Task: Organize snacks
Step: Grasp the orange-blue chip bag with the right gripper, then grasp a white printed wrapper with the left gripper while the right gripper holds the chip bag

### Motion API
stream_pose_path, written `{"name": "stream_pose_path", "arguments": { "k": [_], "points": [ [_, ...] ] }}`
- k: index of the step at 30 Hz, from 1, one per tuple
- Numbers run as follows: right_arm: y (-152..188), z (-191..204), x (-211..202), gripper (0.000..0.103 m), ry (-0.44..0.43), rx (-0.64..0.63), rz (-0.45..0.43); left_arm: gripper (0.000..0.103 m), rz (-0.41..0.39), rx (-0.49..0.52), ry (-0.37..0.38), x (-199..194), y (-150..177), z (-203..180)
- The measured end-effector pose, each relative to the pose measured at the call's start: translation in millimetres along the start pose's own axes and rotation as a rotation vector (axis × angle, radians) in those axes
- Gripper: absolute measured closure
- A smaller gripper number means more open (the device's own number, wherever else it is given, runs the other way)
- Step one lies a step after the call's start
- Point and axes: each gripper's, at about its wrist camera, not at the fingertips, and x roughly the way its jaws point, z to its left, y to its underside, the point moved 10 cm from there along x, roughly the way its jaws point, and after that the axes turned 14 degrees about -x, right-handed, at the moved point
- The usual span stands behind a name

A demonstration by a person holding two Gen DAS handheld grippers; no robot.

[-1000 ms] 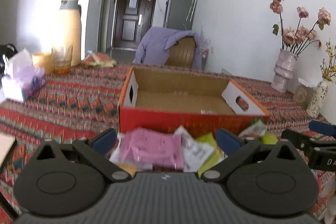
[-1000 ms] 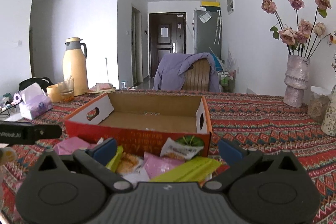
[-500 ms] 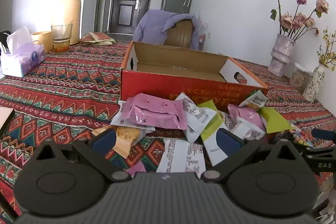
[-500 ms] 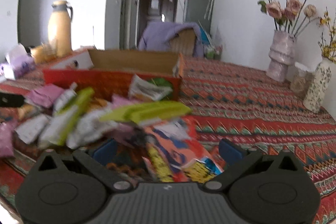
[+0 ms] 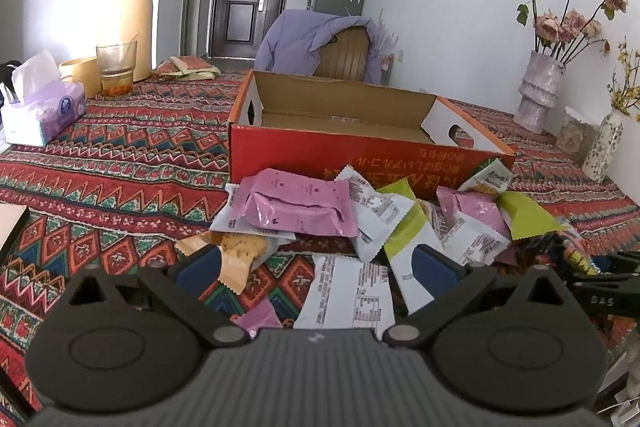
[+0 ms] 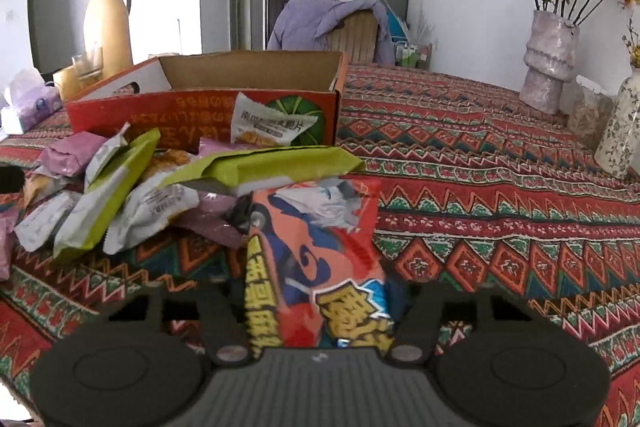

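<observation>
On the patterned tablecloth [image 5: 120, 163], your two grippers work a heap of snack packets [image 5: 360, 219] spilled against the near wall of an open red cardboard box [image 5: 320, 155], whose brown floor shows bare from both views.

Your right gripper [image 6: 316, 307] is closing its jaws on an orange packet [image 6: 320, 259] printed in blue and yellow, which stands between the dark fingers at the right-hand edge of the heap; the packet fills the gap from one finger to the other, and its top end lies under a long lime-green packet [image 6: 264, 167]. Beyond it, a white packet [image 6: 268, 125] leans against the box's red front.

Your left gripper [image 5: 316, 267] hovers with its blue-padded fingers [image 5: 200, 265] spread wide and nothing pressed between them; a white packet with small print [image 5: 348, 291] lies flat on the cloth in the gap below. Just beyond, a pink packet [image 5: 296, 207] rests on top of the pile, and a pale orange packet [image 5: 236, 255] lies beside the left pad.

Farther back on the table stand a tissue box [image 5: 44, 111], a glass [image 5: 116, 67] and a cream thermos jug [image 5: 128, 11] at left, and a vase of dried roses [image 5: 540, 95] at right.
</observation>
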Motion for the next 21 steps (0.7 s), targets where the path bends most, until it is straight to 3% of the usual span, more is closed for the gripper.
{"name": "stream_pose_path", "arguments": {
  "k": [13, 21],
  "points": [
    [-26, -20, -47, 0.049, 0.104, 0.079, -0.189, 0.000, 0.037, 0.032, -0.063, 6, 3, 3],
    [-43, -11, -44, 0.049, 0.071, 0.080, -0.224, 0.000, 0.094, 0.045, -0.124, 23, 7, 2]
  ]
}}
